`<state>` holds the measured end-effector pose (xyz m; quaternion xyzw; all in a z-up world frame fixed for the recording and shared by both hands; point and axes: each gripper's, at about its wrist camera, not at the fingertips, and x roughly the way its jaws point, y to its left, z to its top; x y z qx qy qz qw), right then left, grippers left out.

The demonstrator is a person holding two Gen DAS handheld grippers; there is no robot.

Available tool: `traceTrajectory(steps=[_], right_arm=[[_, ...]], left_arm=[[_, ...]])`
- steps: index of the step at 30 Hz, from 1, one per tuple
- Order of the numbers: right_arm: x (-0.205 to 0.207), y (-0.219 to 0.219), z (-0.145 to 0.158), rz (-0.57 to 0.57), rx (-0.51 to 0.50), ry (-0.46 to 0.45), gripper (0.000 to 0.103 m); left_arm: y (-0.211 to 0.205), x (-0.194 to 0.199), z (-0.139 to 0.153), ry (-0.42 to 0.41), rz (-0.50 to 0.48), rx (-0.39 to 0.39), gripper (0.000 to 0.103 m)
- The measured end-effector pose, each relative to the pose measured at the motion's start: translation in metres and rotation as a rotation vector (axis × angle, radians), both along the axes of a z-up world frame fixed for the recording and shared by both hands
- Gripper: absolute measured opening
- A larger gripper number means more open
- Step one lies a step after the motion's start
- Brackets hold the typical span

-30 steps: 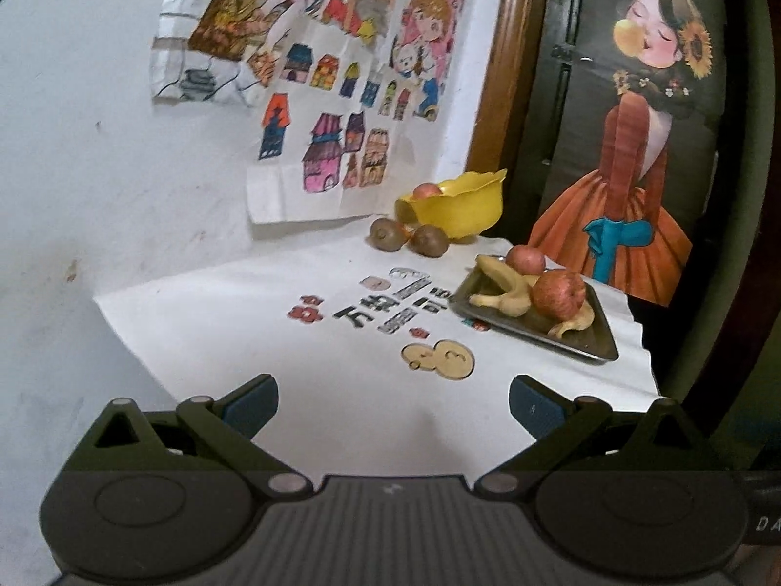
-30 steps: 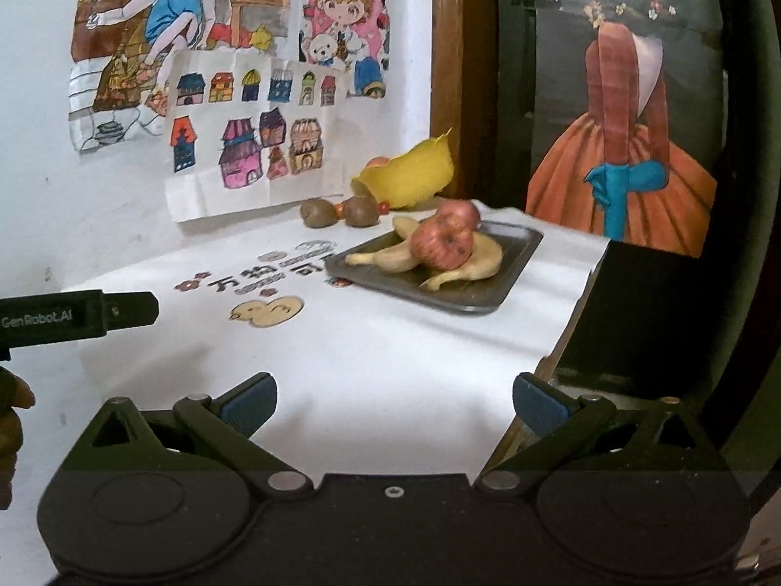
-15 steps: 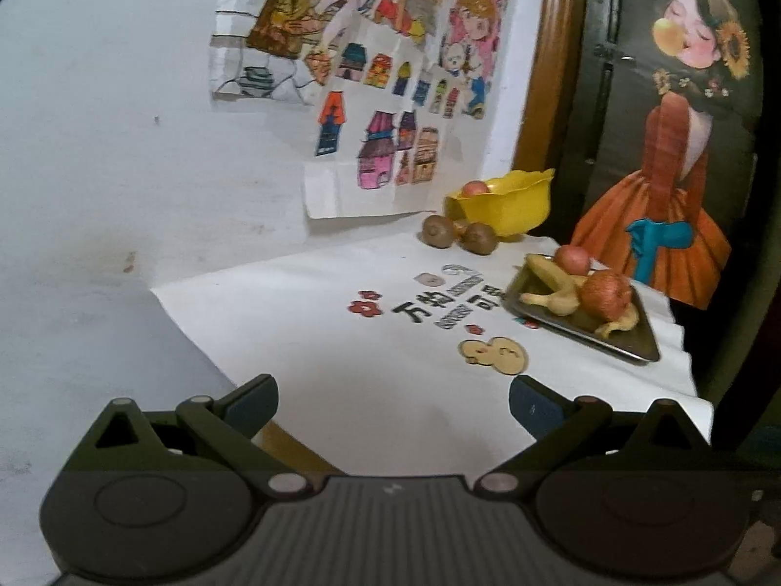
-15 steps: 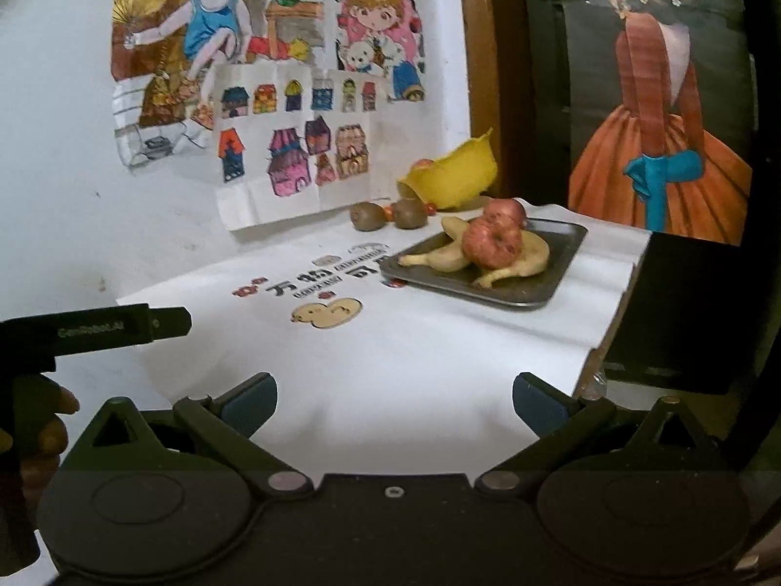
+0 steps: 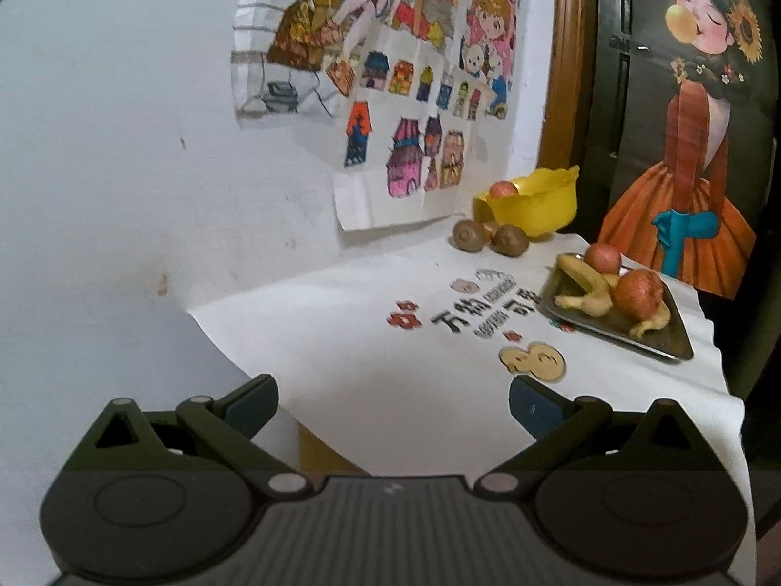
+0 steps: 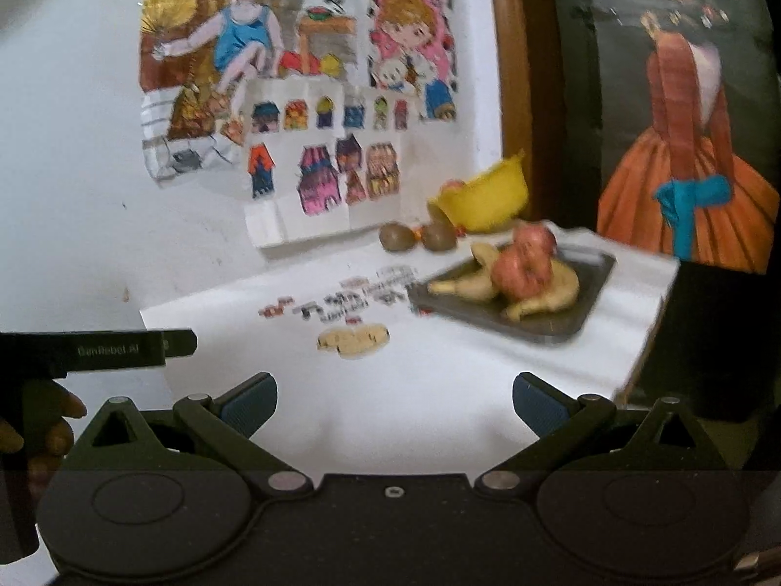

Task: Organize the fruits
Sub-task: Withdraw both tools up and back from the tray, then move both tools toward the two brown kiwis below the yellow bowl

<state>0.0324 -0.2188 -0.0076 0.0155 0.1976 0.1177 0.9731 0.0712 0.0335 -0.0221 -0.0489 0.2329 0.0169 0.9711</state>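
Note:
A dark metal tray (image 5: 673, 344) (image 6: 576, 322) on the white tablecloth holds two red apples (image 5: 637, 295) (image 6: 522, 268) and bananas (image 5: 588, 290) (image 6: 542, 295). Behind it, by the wall, a yellow bowl (image 5: 537, 207) (image 6: 483, 200) contains one apple (image 5: 503, 189). Two brown kiwis (image 5: 490, 237) (image 6: 417, 237) lie in front of the bowl. My left gripper (image 5: 390, 403) is open and empty, held back over the table's near left corner. My right gripper (image 6: 393, 400) is also open and empty, well short of the tray. The right wrist view is blurred.
Children's drawings (image 5: 390, 97) hang on the white wall (image 5: 122, 146) behind the table. A dark door with a painted figure in an orange dress (image 5: 683, 195) stands at the right. The left gripper's body (image 6: 97, 351) and a hand (image 6: 44, 429) show at the right wrist view's left edge.
Both grippers have drawn back from the table and swung left, so the fruit sits farther off and to the right. Neither gripper's opening has changed.

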Motion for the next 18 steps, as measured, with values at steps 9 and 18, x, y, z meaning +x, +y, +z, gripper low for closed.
traceTrajectory(steps=[9,18], right_arm=[[0.034,-0.006,0.052,0.022,0.013,-0.084,0.102],[0.046,-0.014,0.108,0.058,0.029,-0.098,0.102]], left_arm=[[0.034,0.014,0.017,-0.022,0.094,0.005,0.103],[0.056,0.017,0.052,-0.094,0.072,0.093,0.103]])
